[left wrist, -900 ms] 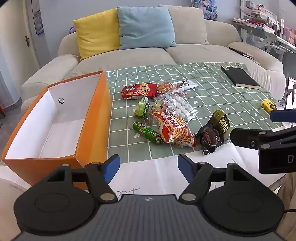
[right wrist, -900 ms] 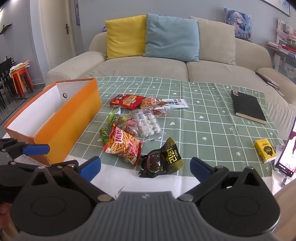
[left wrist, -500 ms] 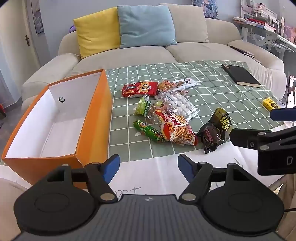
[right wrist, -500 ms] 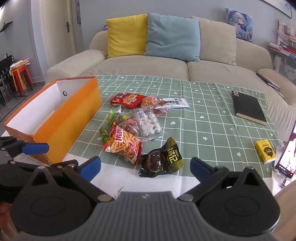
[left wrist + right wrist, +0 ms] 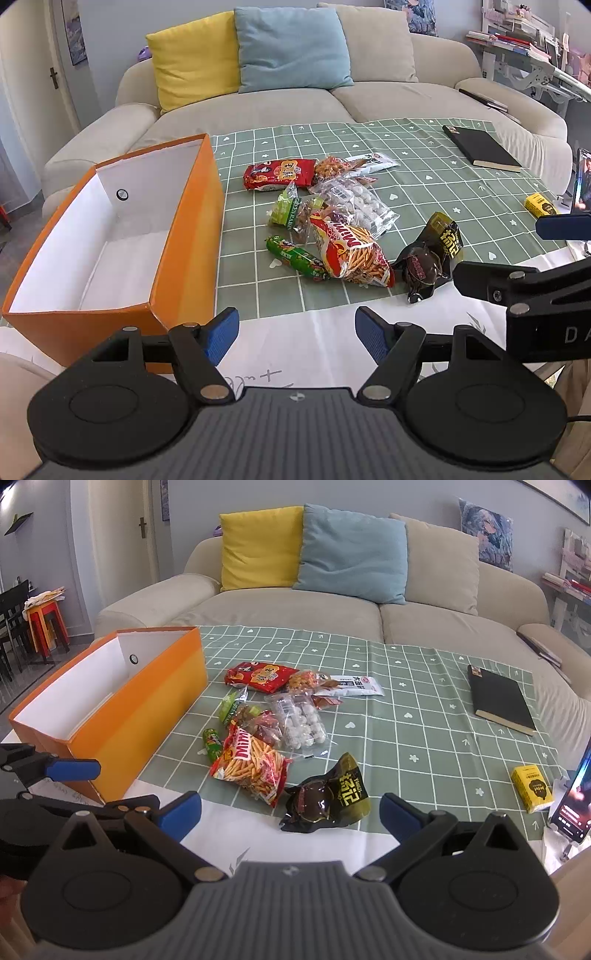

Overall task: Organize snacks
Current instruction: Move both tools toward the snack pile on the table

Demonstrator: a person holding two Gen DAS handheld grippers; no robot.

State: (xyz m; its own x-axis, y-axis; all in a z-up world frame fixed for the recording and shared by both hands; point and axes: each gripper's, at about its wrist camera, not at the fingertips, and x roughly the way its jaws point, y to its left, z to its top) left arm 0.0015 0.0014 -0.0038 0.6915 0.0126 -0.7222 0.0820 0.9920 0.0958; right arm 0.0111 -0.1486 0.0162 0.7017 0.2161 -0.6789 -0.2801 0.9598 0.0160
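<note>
An empty orange box [image 5: 184,229] [image 5: 147,709] with white inside walls stands on the left of the green checked cloth. A heap of snack packets lies mid-table: a red bag [image 5: 279,173], a clear bag of white balls [image 5: 356,201], an orange stick-snack bag [image 5: 351,254] [image 5: 255,768], a green tube [image 5: 295,256] and a dark packet [image 5: 430,254] [image 5: 328,795]. My left gripper [image 5: 297,334] hovers open near the table's front edge, nothing between its blue pads. My right gripper [image 5: 291,812] is open just short of the dark packet.
A black notebook [image 5: 500,698] lies at the far right of the cloth [image 5: 406,716]. A small yellow box [image 5: 532,788] and a phone [image 5: 574,797] sit at the right edge. White paper [image 5: 314,332] covers the front strip. A beige sofa with cushions stands behind.
Both views have shifted slightly, with the snacks sitting a little lower and nearer in frame. The packets and box have not moved, and both grippers stay open.
</note>
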